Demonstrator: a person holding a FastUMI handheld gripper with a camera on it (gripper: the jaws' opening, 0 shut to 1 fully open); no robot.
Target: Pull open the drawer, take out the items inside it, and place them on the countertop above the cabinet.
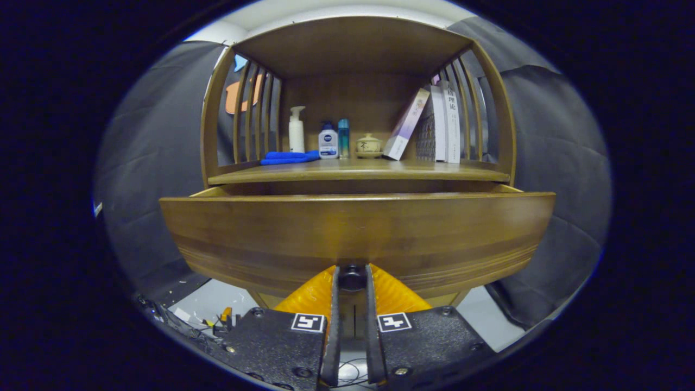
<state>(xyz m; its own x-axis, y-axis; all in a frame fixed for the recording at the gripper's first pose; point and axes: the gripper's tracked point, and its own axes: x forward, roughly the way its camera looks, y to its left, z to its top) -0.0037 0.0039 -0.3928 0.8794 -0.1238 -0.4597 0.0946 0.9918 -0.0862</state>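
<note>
the gripper [352,279] has its fingers pinched on the small dark round knob [352,278] at the lower middle of the brown wooden drawer front [355,233], which stands pulled out from the cabinet. above it, on the bench [358,172], a folded blue cloth [289,157] lies toward the left edge beside a white pump bottle [296,130]; leaning books [434,125] stand near the right edge.

Characters on the white book spine [451,122], shelf's right end: illegible. Gripper [352,270] fingers clamp the drawer knob [352,279].
</note>
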